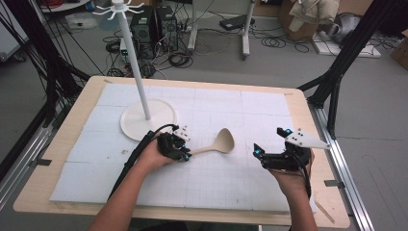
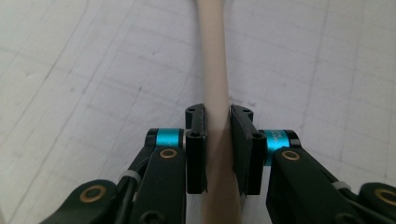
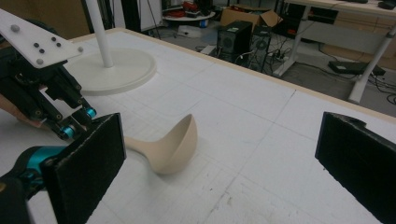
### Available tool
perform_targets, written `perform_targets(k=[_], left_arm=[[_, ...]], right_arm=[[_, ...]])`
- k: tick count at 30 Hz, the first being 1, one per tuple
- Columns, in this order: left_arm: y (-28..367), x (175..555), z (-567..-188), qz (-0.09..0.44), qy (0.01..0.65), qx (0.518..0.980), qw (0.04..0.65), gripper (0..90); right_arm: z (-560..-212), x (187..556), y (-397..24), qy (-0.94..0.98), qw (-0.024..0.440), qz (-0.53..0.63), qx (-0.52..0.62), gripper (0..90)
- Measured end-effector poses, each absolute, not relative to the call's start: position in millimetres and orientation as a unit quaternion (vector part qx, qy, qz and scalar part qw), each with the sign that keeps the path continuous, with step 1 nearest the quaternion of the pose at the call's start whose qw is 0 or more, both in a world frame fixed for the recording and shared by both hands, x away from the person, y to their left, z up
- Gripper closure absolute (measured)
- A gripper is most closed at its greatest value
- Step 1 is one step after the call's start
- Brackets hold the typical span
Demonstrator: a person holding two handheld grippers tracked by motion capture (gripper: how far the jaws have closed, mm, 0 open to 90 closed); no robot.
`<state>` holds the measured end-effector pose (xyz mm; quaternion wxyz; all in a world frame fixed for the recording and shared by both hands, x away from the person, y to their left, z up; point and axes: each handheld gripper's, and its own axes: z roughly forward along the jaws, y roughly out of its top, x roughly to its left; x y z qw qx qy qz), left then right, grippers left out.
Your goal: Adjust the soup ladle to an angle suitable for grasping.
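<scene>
While the beige ladle (image 1: 219,143) is lying on the white gridded mat (image 1: 250,183) near the middle of the desk (image 1: 86,94), the left hand-held gripper (image 1: 184,155) is clamping its handle. In the left gripper view the two black jaws are pressing against either side of the slim handle (image 2: 215,93), which is running straight away from the camera over the mat (image 2: 93,70). From above, the ladle's bowl is pointing toward the far right and the handle is slanting back toward the near left, where the person's left hand (image 1: 154,156) is wrapping around the gripper body.

The right hand-held gripper (image 1: 272,144) is hovering to the right of the ladle, well apart from it, with its jaws standing wide and nothing between them. In the right gripper view the two padded jaws are sitting at the left and right edges of the frame, and the ladle's bowl (image 3: 175,144) is showing between them, resting on the mat with its open side turned away to the right. The left hand-held gripper (image 3: 77,122) is showing there at the left, gripping the handle.

A white stand (image 1: 144,115) with a round base and a tall pole is sitting on the far left part of the mat, just beyond the left hand. Computer towers (image 1: 154,26) and loose cables are lying on the floor beyond the desk.
</scene>
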<state>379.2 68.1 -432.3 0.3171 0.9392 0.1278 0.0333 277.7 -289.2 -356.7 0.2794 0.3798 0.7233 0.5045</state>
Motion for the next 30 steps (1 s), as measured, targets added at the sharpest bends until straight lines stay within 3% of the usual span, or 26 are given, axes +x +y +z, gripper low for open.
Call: perform_targets(k=[8,14,22,30], left_arm=[[31,374,-430,0.035,0.064,0.947,0.312,76.2],[21,373,-433,0.024,0.062,0.945,0.320,75.8],[44,376,-429,-0.003,0.112,0.933,0.342,47.7],[88,373,-415,-0.008,0.134,0.908,0.398,41.7]], right_arm=[[-356,271,-288,0.722,0.283,0.501,0.383,0.7],[-354,268,-289,0.722,0.287,0.500,0.382,0.6],[-355,272,-286,0.722,0.283,0.504,0.381,0.7],[-354,278,-286,0.726,0.282,0.503,0.375,0.7]])
